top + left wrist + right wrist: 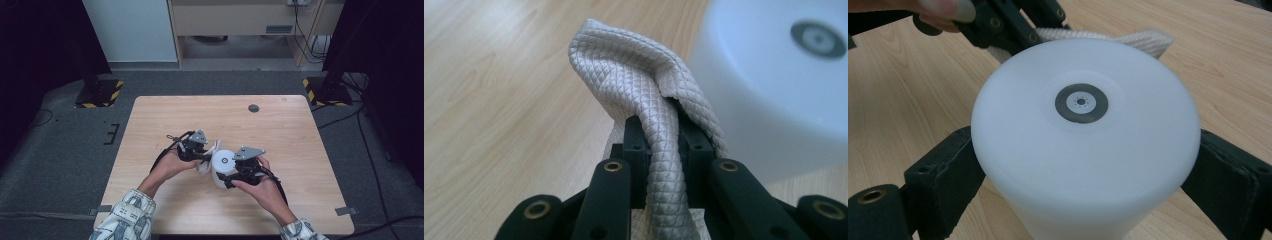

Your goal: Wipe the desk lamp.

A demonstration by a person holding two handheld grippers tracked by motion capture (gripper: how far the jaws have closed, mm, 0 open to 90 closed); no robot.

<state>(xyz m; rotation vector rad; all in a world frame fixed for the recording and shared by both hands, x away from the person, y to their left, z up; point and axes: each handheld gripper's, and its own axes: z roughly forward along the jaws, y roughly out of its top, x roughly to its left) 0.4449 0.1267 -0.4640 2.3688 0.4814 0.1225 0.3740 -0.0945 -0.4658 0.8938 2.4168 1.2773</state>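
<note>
White cylinder (1083, 145) with dark centre ring, tilted, just beside a bunched grey quilted cloth (649, 100).

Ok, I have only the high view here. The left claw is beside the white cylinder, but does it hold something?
Observer: Yes. The left claw is shut on a grey quilted cloth, folded into a strip between its jaws.
Operator: And does the right claw really grip the cylinder?
Observer: It does. The right claw has one jaw pressed against each side of the white cylinder.
Operator: What is the mark on the top of it?
Observer: A dark ring with a pale centre and small dots inside.
</note>
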